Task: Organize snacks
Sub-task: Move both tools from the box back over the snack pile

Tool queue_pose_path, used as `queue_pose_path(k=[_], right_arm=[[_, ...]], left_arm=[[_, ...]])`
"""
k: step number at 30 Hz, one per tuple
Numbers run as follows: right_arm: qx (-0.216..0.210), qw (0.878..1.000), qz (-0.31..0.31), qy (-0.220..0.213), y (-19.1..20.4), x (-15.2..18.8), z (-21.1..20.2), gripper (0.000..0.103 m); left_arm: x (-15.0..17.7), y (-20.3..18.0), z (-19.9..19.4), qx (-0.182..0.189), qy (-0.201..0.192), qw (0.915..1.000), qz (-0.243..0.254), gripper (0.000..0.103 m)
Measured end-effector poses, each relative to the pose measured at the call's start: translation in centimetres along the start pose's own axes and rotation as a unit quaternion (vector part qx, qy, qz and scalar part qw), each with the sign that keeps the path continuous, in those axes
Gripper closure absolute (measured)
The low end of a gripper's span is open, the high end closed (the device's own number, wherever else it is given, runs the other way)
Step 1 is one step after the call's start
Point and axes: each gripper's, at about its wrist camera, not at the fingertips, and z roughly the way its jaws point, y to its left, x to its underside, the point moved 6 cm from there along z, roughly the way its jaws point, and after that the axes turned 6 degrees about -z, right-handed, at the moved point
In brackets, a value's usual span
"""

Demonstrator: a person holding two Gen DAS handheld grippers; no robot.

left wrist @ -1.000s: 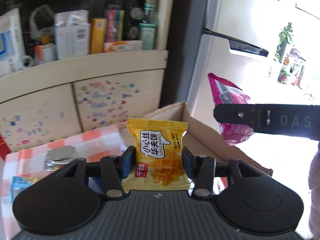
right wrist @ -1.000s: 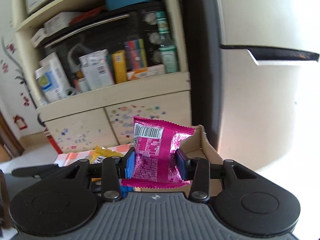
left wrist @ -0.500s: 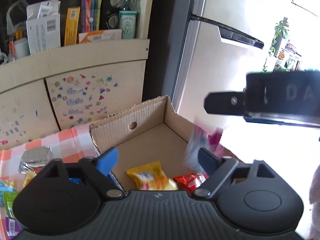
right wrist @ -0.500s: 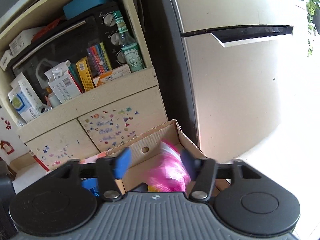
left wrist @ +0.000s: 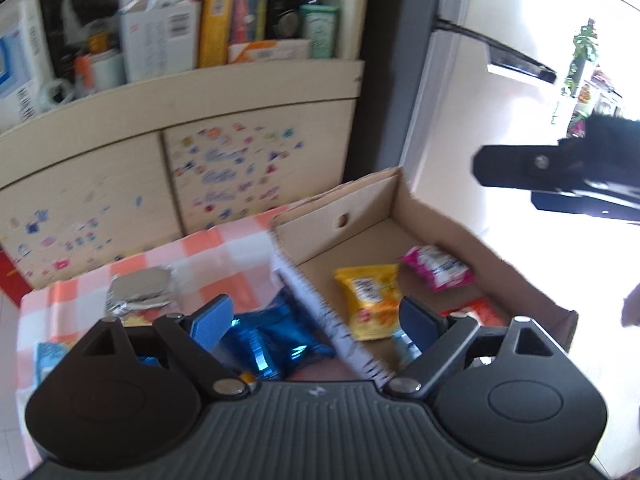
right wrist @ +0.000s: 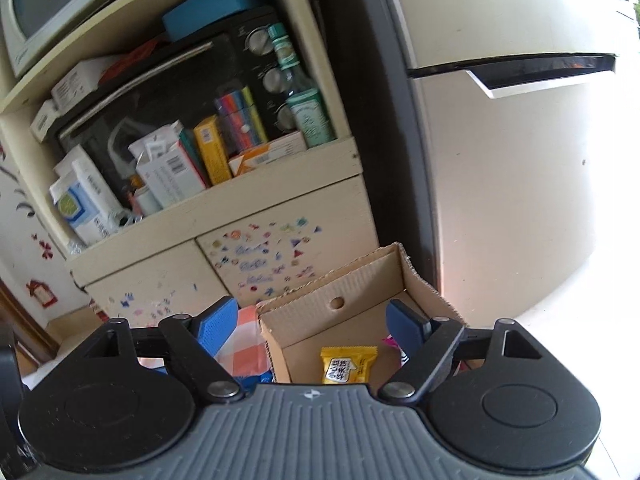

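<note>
A cardboard box [left wrist: 436,216] stands on the checked tablecloth [left wrist: 216,256]. In it lie a yellow waffle packet [left wrist: 370,300], a pink packet [left wrist: 436,268] and a red packet [left wrist: 476,308]. My left gripper [left wrist: 316,320] is open and empty above the box's left wall [left wrist: 320,304]. A blue packet [left wrist: 272,340] lies just outside that wall, between the fingers. My right gripper [right wrist: 310,326] is open and empty above the box [right wrist: 360,276]; the yellow packet [right wrist: 348,364] shows below it. The right gripper also shows at the right in the left wrist view [left wrist: 560,176].
A silver foil packet [left wrist: 140,296] and other packets lie on the cloth at left. Behind stands a stickered cabinet [right wrist: 256,256] with a cluttered shelf [right wrist: 192,160]. A fridge [right wrist: 500,160] stands right of the box.
Both grippers opened and dropped their packets into the box: yellow from the left, pink from the right. Both now hold nothing, and the left view has shifted left.
</note>
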Motion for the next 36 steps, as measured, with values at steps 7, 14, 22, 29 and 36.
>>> queue_pose_path(k=[7, 14, 22, 29, 36], right_arm=[[-0.022, 0.999, -0.036, 0.016, 2.1, 0.8, 1.1, 0.016], [-0.061, 0.993, -0.094, 0.047, 5.4, 2.5, 2.7, 0.015], [-0.108, 0.972, -0.182, 0.101, 9.3, 6.3, 4.7, 0.015], [-0.127, 0.957, -0.214, 0.151, 10.7, 9.3, 6.9, 0.015], [-0.111, 0.949, -0.234, 0.182, 11.2, 10.9, 8.5, 0.015]], left_arm=[[1.1, 4.9, -1.1, -0.019, 0.011, 0.9997, -0.01, 0.013], [2.6, 10.2, -1.9, -0.038, 0.023, 0.9986, -0.028, 0.012], [5.8, 14.6, -1.1, -0.049, 0.046, 0.994, -0.086, 0.011], [7.9, 16.0, 0.2, -0.06, 0.08, 0.9902, -0.098, 0.011], [7.7, 17.4, 1.5, -0.106, 0.068, 0.9855, -0.115, 0.007]])
